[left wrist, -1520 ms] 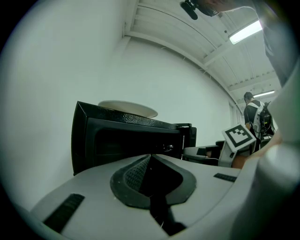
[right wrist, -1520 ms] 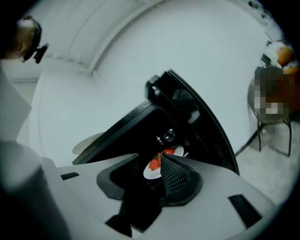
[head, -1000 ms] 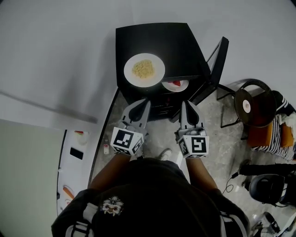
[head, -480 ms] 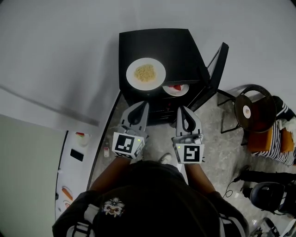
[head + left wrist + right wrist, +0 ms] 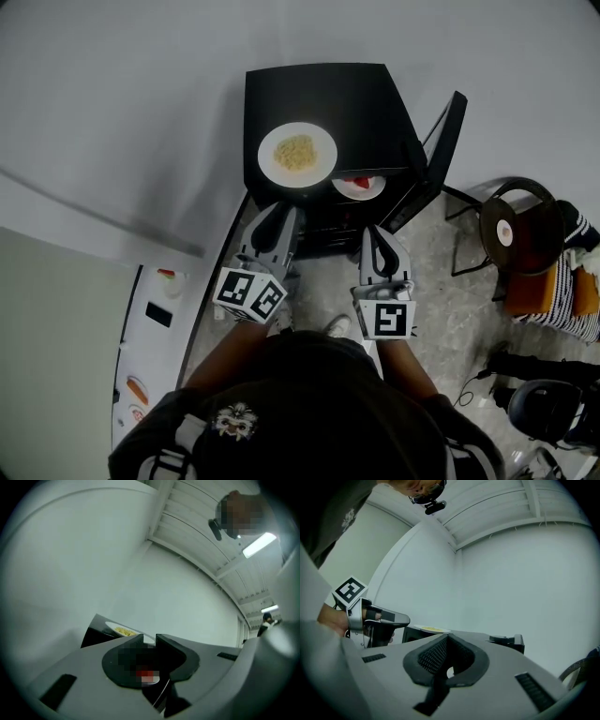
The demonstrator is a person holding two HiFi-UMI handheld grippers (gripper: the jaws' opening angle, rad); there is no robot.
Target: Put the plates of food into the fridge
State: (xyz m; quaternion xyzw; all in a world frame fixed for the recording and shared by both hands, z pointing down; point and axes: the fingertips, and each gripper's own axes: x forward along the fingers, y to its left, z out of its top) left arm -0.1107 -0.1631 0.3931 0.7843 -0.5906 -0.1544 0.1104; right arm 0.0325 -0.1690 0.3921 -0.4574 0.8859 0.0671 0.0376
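A white plate of yellow food [image 5: 297, 156] sits on top of the black mini fridge [image 5: 319, 94]; it also shows past the jaws as a thin plate [image 5: 123, 630] in the left gripper view. A second plate with red food [image 5: 358, 185] rests inside the fridge, behind its door [image 5: 441, 150], which stands open to the right. My left gripper [image 5: 273, 216] hovers in front of the fridge, its jaws opening with nothing between them. My right gripper [image 5: 378, 236] is beside it, shut and empty.
A chair with a round dark seat [image 5: 514, 223] and a striped cloth [image 5: 562, 281] stand right of the fridge door. A white counter [image 5: 155, 319] with small items runs along the left. A small bottle [image 5: 217, 305] stands on the floor by it.
Both grippers have drawn back a little from the fridge towards the person. The left gripper has shifted left and its jaws have parted.
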